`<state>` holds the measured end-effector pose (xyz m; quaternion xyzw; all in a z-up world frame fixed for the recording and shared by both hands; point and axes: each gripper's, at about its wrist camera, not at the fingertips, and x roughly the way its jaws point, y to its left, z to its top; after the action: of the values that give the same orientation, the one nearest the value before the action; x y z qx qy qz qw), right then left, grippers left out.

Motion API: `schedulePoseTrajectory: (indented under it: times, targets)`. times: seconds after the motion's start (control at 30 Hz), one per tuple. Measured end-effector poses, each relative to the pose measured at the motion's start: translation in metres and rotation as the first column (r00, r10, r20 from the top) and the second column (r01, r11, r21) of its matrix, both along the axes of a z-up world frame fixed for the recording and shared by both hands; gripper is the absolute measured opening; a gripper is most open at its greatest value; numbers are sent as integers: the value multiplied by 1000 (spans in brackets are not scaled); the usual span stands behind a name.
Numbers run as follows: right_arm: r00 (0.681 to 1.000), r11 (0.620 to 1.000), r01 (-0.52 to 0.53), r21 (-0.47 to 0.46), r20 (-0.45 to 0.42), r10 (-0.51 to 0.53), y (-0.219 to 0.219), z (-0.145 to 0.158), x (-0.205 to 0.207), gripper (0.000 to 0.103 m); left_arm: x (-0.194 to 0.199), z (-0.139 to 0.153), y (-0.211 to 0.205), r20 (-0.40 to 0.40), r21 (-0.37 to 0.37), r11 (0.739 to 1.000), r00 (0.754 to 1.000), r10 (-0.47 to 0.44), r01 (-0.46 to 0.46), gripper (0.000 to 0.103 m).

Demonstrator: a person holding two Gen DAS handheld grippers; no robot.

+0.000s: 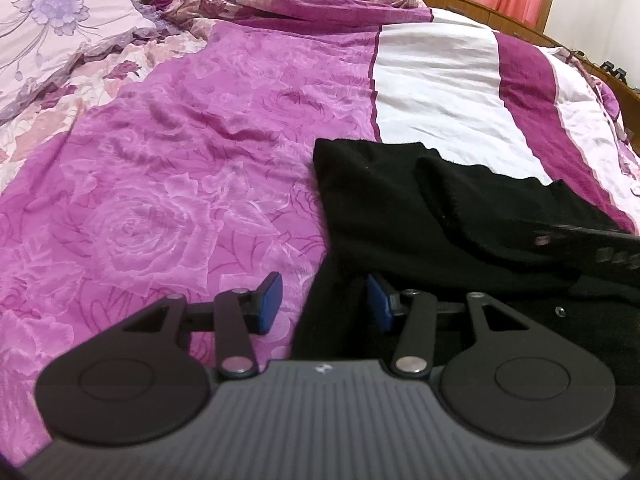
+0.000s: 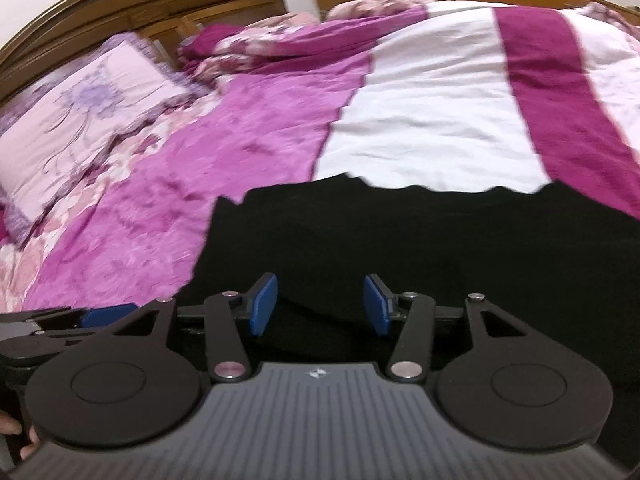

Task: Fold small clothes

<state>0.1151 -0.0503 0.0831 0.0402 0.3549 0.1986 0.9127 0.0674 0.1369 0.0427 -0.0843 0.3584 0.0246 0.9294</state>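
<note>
Purple bedspread [image 1: 180, 152]; black garment [image 1: 380, 208], pillow [image 1: 60, 20] beyond.

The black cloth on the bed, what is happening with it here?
A person holds a gripper in each hand above a black garment that lies on the pink floral bedcover. The left gripper is open at the garment's left edge; the right gripper is open over its middle. Neither grips it yet.
</note>
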Motion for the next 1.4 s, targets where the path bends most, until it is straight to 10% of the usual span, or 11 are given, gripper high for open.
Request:
schedulePoseTrajectory:
  times: [0.5,0.73,1.4]
  targets:
    - [999,1000,-12,8,-32,12,43,-41,36,53,-5,-1,1,11,11,1000,1000,-24,24,49]
    - [1000,999,31,25,4,-31,33,-36,35,9,-9,8,-4,45,16,1000,999,-28,27,49]
    - [976,956,184,227,75,-206,-79,35,1,7,-2,26,-30,88,13,995,991,-98,97,49]
